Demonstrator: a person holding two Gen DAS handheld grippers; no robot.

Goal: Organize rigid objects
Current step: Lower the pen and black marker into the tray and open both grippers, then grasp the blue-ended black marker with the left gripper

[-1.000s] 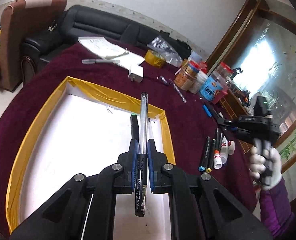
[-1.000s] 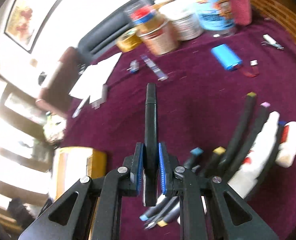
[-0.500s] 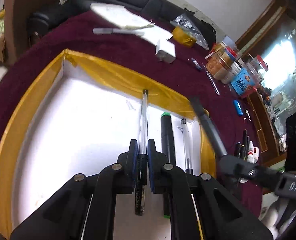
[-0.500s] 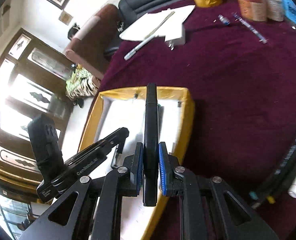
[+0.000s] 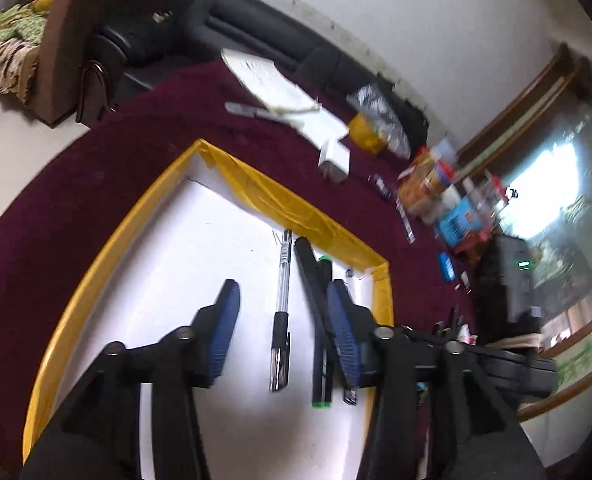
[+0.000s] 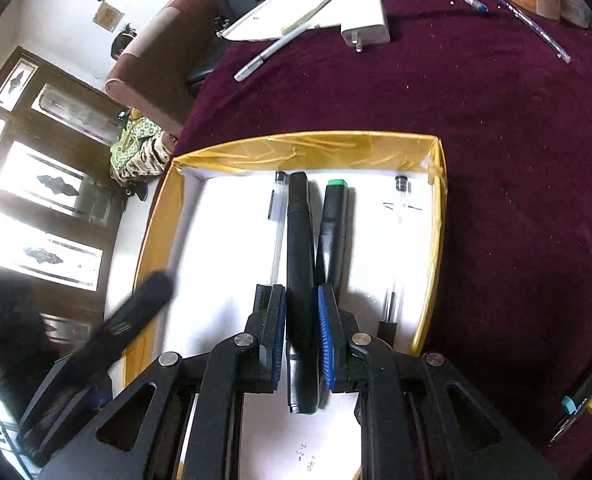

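My left gripper (image 5: 282, 336) jaws opening, clear ballpoint pen with black grip (image 5: 282, 312) lying free between them on white floor of yellow-taped tray (image 6: 435, 240). My right gripper (image 6: 301, 336) clamps thick black marker (image 6: 299, 264) over tray, between clear pen and green-capped black marker (image 6: 333, 232). Risk: releasing tilted, marker rolls, knocks neighbours askew.

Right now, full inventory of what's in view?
tray: 1, white floor, yellow-taped walls, on the cloth
clear pens: 2 in the tray, one left, one by the right wall
green-capped marker: 1, black, in the tray
black marker: 1, held over the tray between them
cloth: 1, maroon, covers the table
charger: 1, white, beyond the tray
papers: white, far edge
silver pen: 1, by the papers
jars: several, blurred, far right
sofa: 1, black, behind the table
left tongs: opening, nothing gripped
right tongs: shut on the black marker
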